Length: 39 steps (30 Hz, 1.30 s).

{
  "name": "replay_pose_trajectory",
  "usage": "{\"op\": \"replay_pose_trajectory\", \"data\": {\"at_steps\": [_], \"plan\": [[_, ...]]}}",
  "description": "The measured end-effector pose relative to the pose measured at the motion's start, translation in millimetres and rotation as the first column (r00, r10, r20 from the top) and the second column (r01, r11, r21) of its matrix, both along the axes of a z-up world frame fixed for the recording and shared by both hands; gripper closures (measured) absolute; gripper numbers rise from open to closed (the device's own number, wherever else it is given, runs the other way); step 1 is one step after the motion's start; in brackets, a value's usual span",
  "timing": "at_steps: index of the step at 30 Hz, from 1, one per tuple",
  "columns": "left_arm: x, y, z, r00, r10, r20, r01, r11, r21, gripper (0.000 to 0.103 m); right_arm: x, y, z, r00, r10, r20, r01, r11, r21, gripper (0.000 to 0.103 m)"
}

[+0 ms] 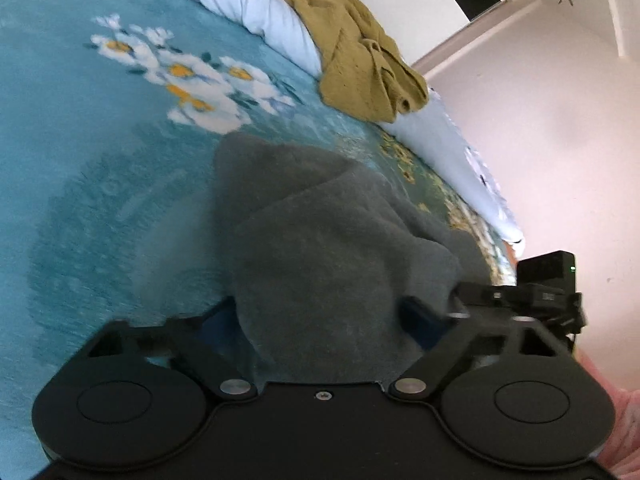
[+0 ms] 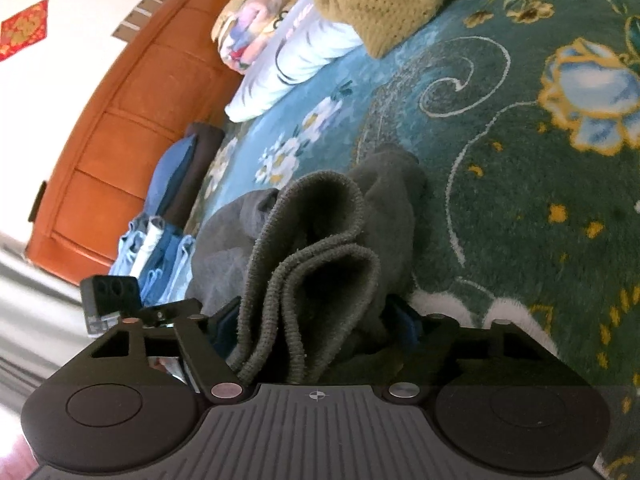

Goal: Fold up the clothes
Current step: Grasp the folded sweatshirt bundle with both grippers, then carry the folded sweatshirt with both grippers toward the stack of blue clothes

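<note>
A dark grey knit garment lies bunched on a teal floral bedspread. My left gripper is shut on one part of it, the cloth filling the gap between the fingers. My right gripper is shut on the garment's ribbed hem, which stands up in folds in front of the camera. The right gripper's body shows at the right edge of the left wrist view; the left gripper shows at the left of the right wrist view. The fingertips are hidden by cloth.
A mustard knit garment lies on white pillows at the head of the bed. Folded blue and brown clothes are stacked near the bed's edge by an orange wooden cabinet. A floral quilt lies beyond.
</note>
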<state>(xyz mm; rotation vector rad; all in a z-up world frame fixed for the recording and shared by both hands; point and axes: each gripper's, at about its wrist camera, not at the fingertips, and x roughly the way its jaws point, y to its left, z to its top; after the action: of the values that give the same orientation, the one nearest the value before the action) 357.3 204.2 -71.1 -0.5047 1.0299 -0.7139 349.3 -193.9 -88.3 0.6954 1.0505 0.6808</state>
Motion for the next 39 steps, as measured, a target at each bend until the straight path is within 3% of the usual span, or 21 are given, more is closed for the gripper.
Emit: {"op": "replay_pose_trajectory", "data": {"at_steps": [6,12,18,24,32,39], "plan": [[-5.4,-5.0,1.3,1.0,0.017,0.006,-0.017,1.0,-0.011,0.053,-0.7,3.3,5.7,1.0,-0.009,-0.001,0.009,0.999,-0.042,0.047],[-29.4,-10.0,23.6,0.995,0.043,0.089,-0.046,0.999,0.027,0.068,-1.9,12.2,24.7,0.999,0.003,0.034,0.0,0.996,-0.093,0.059],[-70.6,5.2,49.0,0.98,0.112,0.165,-0.12,0.992,0.037,0.068,2.3,38.3,51.0,0.992,0.093,0.09,-0.084,0.991,-0.104,0.06],[-118.6,55.5,67.6,0.935,0.282,0.214,-0.291,0.957,0.012,0.068,13.3,98.4,65.1,0.962,0.238,0.134,-0.228,0.97,-0.087,0.061],[-151.1,103.3,34.5,0.893,0.431,0.13,-0.436,0.9,0.009,0.067,16.2,169.2,44.7,0.921,0.381,0.086,-0.367,0.919,-0.141,0.061],[-154.1,119.4,0.2,0.873,0.484,0.065,-0.477,0.874,-0.095,0.061,14.5,170.5,31.5,0.923,0.382,0.039,-0.372,0.915,-0.153,0.054]]}}
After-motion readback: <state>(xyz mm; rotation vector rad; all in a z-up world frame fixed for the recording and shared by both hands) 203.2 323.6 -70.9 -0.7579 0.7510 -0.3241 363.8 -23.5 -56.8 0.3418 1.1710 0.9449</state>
